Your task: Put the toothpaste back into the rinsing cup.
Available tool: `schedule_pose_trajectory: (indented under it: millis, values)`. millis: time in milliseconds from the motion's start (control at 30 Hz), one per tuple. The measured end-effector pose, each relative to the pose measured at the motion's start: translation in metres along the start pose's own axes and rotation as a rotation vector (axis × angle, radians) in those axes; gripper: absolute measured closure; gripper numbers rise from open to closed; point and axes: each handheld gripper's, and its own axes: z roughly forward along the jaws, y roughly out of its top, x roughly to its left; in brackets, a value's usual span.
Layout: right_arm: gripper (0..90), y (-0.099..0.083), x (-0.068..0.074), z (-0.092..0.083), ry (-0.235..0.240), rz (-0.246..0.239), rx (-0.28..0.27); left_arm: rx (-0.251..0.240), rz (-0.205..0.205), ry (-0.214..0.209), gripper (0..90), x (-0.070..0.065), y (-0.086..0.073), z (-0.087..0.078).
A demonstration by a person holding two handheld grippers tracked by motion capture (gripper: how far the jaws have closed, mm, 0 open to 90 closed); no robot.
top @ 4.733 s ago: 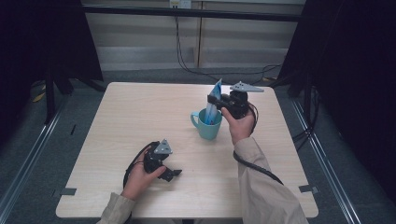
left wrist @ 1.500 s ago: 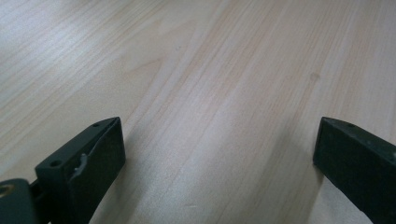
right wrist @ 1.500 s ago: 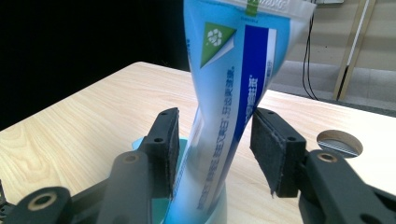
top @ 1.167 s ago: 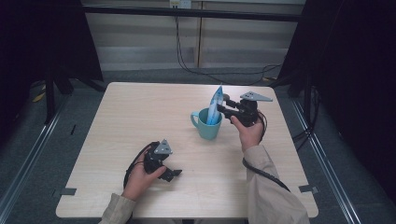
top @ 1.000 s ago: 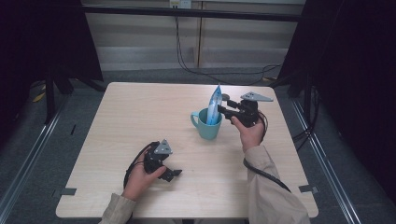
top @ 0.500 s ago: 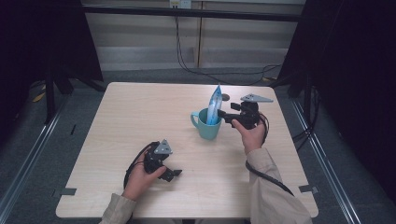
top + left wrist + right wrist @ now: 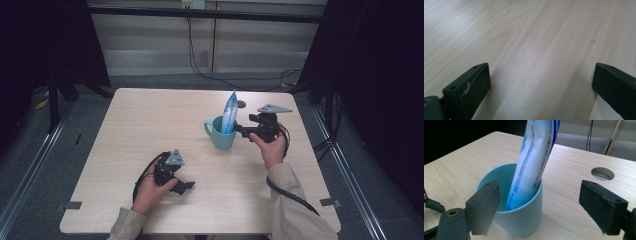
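A pale wood-grain table [image 7: 150,125] is seen on grey flooring, flanked by dark curtains; a pale wall panel with hanging cables is seen behind, and a round hole [image 7: 602,173] is cut in the tabletop near the far right. A teal mug [image 7: 221,134] stands right of centre, with a blue-white pouch [image 7: 229,113] propped upright inside, leaning on the rim. The right gripper [image 7: 549,205] is held level just beside the mug, jaws spread wide, nothing pinched; the jaws have just been opening, and the pouch gripped earlier is now released, with the gripper drawn slightly back from the mug. The left gripper [image 7: 541,85] is rested on the table near the front, jaws spread over bare wood, unchanged from earlier.
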Motion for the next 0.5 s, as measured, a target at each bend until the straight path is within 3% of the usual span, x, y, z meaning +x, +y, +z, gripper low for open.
schedule_pose_trajectory:
  millis: [500]
  values:
    - [15.6, -0.007, 0.002, -0.014, 0.016, -0.020, 0.005, 0.002, 0.000, 0.004, 1.5, 0.000, 0.000, 0.000]
